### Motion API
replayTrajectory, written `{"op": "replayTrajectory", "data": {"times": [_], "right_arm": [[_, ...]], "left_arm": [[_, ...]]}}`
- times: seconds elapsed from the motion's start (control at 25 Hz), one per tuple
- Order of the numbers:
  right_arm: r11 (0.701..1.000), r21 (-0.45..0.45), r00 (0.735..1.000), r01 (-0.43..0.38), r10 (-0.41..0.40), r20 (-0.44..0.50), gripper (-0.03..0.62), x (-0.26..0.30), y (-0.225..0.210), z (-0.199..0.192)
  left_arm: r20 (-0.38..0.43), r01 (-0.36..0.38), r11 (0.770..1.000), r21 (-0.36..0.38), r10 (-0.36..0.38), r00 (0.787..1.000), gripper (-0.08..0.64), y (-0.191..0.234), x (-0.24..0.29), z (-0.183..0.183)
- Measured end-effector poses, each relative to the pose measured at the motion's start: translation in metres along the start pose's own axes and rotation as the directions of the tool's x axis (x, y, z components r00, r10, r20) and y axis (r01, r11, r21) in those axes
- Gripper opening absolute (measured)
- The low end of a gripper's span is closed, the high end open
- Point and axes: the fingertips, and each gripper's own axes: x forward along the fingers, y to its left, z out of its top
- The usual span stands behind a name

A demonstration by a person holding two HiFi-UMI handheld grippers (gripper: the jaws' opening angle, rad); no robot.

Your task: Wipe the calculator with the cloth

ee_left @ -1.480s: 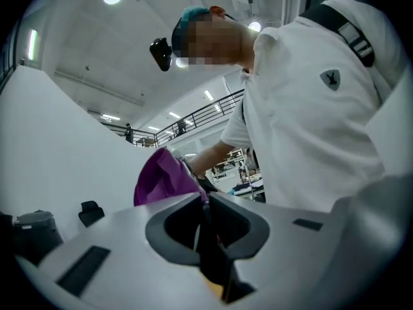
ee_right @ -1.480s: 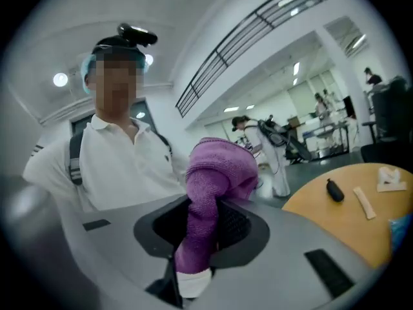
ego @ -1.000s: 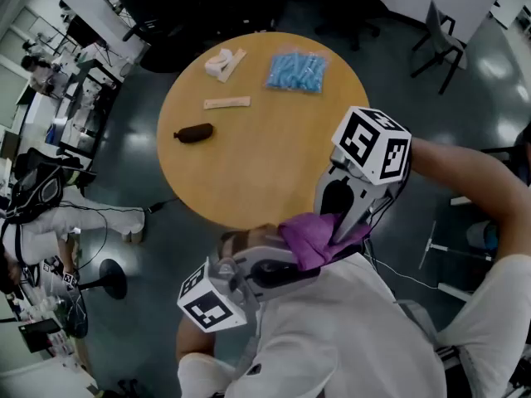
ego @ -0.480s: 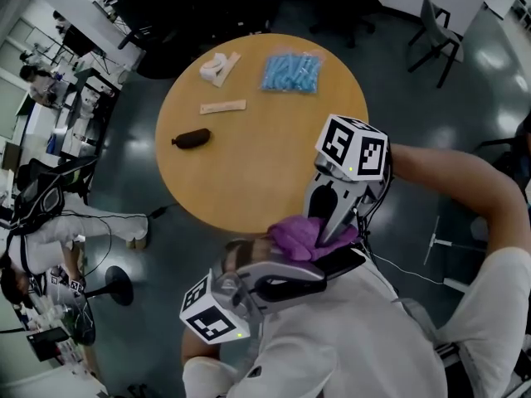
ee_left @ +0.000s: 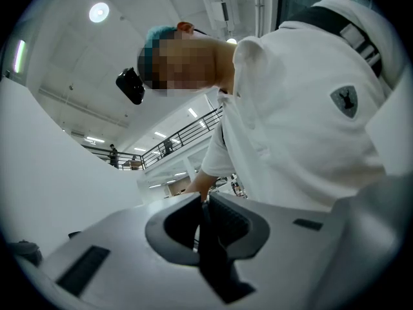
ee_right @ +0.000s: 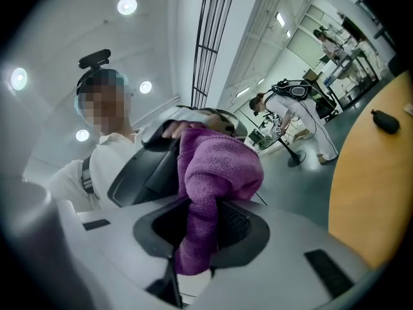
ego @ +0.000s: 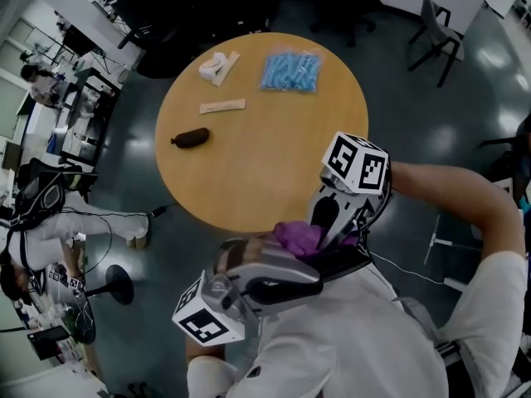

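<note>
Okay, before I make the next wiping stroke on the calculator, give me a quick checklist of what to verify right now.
1. Cloth clamped in the right tongs: ok.
2. Calculator gripped by the left tongs: ok, a thin dark slab sits edge-on between them.
3. Cloth touching the calculator: ok, it lies against the dark face in the right gripper view.
4. Calculator held clear of the table: ok.
5. Which face is under the cloth, keys or back: cannot tell.
</note>
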Motion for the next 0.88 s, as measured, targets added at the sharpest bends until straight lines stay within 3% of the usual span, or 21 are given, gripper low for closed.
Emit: {"op": "replayTrajectory", "data": {"times": [0.28, 0.4, 0.52, 0.6, 0.68, 0.8, 0.88], "right_arm": [[0.999, 0.025, 0.999, -0.024, 0.025, -0.044, 0.100, 0.015, -0.009, -0.031], [1.000, -0.003, 0.992, 0.015, -0.015, -0.122, 0.100, 0.019, -0.016, -0.048], [0.988, -0.088, 0.942, 0.125, -0.146, -0.302, 0.100, 0.012, -0.038, -0.078], [0.956, -0.195, 0.880, 0.219, -0.280, -0.383, 0.100, -0.007, -0.052, -0.083], [0.892, -0.331, 0.837, 0.308, -0.420, -0.352, 0.100, -0.029, -0.050, -0.055], [0.795, -0.508, 0.835, 0.332, -0.498, -0.234, 0.100, -0.035, -0.010, 0.015], [0.749, -0.591, 0.827, 0.299, -0.512, -0.230, 0.100, -0.026, 0.009, 0.039]], "left_arm": [[0.044, -0.028, 0.999, -0.017, 0.029, 0.999, 0.044, 0.008, -0.004, 0.009], [0.037, -0.010, 1.000, -0.027, 0.011, 0.999, 0.044, 0.001, 0.000, 0.006], [0.040, -0.001, 0.999, -0.048, 0.002, 0.999, 0.043, -0.005, 0.003, 0.002], [0.030, -0.003, 0.999, -0.041, 0.004, 1.000, 0.043, -0.008, 0.004, 0.003], [0.021, 0.000, 0.999, -0.036, 0.001, 1.000, 0.043, -0.009, 0.005, 0.005], [0.020, -0.006, 0.999, -0.035, 0.007, 1.000, 0.043, -0.008, 0.001, 0.002], [0.023, -0.018, 0.999, -0.027, 0.018, 1.000, 0.043, -0.005, -0.004, -0.001]]}}
